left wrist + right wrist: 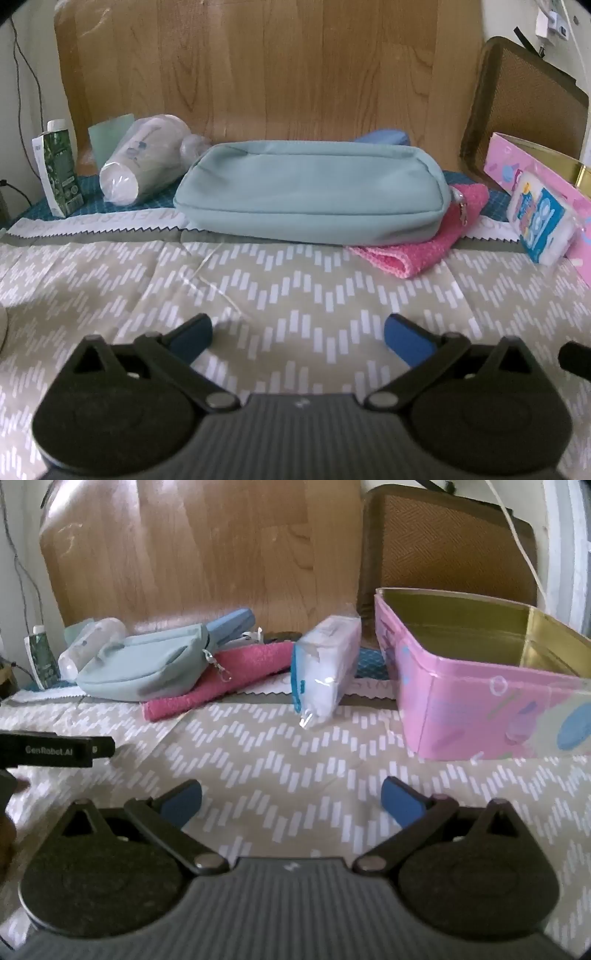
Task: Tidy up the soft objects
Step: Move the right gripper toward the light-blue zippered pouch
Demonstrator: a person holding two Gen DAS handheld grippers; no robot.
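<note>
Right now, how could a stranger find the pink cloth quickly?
Look at the open pink box on the right, then go left past the tissue pack. The pink cloth lies flat, partly under the pale green pouch; it is the only knitted, bright pink item.

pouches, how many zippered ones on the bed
2: a light green pouch lying on the pink towel, and a blue pouch behind it against the wooden board. Others may be hidden.
</note>
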